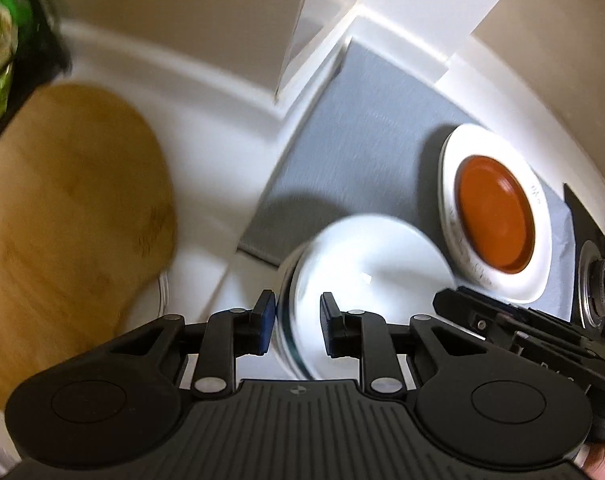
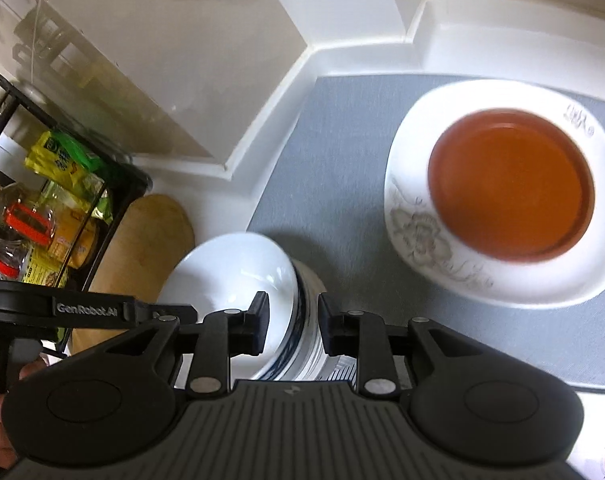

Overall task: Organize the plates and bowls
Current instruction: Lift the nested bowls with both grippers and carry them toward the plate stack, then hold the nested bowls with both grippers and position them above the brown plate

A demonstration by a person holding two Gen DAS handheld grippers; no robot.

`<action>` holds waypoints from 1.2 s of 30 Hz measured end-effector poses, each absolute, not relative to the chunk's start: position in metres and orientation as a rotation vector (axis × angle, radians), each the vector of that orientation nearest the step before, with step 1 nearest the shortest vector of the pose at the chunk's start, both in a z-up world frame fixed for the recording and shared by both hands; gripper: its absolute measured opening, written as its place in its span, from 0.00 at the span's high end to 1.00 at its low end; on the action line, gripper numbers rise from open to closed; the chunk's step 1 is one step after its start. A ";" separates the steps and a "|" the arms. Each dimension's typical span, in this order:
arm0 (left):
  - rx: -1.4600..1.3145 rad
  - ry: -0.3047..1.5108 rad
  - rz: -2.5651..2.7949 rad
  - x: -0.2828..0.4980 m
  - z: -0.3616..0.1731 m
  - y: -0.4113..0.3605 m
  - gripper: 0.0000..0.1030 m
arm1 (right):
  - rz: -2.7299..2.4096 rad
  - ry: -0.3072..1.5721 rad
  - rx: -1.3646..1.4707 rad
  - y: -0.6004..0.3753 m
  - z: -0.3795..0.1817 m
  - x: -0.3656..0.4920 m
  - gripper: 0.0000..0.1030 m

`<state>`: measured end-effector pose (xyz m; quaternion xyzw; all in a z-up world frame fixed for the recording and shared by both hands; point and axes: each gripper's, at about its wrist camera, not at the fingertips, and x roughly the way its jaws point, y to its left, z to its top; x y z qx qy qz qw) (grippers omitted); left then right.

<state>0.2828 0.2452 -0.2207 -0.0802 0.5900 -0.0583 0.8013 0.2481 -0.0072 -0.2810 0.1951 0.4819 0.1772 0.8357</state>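
Tools apparently both straddle white bowl rim

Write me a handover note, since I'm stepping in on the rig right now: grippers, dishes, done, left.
Left gripper: straddles one rim of the white bowl; whether it pinches is unclear.
Right gripper: straddles the opposite rim, one finger inside; grip equally unclear.
Dishes: bowl at the grey mat's near edge. Orange plate sits nested on the white plate on the mat.
Done: plates stacked.
Left: place the bowl, probably on that stack.
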 end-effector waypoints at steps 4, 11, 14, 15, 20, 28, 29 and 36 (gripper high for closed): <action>-0.178 1.285 -0.125 0.288 -0.231 0.249 0.77 | 0.370 1.025 0.354 -0.003 -0.280 0.251 0.87; -0.273 1.322 -0.133 0.296 -0.252 0.262 0.79 | 0.376 1.021 0.375 -0.003 -0.284 0.252 0.87; -0.262 1.328 -0.132 0.297 -0.254 0.264 0.71 | 0.361 1.043 0.431 -0.008 -0.286 0.251 0.82; -0.267 1.329 -0.129 0.297 -0.255 0.265 0.66 | 0.355 1.059 0.451 -0.011 -0.287 0.251 0.75; -0.347 1.324 -0.102 0.296 -0.263 0.277 0.46 | 0.342 1.111 0.473 -0.018 -0.291 0.248 0.54; -0.449 1.370 -0.126 0.296 -0.284 0.286 0.38 | 0.380 1.186 0.681 -0.018 -0.324 0.259 0.28; -0.471 1.376 -0.139 0.296 -0.288 0.287 0.37 | 0.371 1.194 0.731 -0.019 -0.332 0.260 0.28; -0.611 1.399 -0.188 0.296 -0.309 0.296 0.27 | 0.363 1.233 0.864 -0.023 -0.363 0.256 0.28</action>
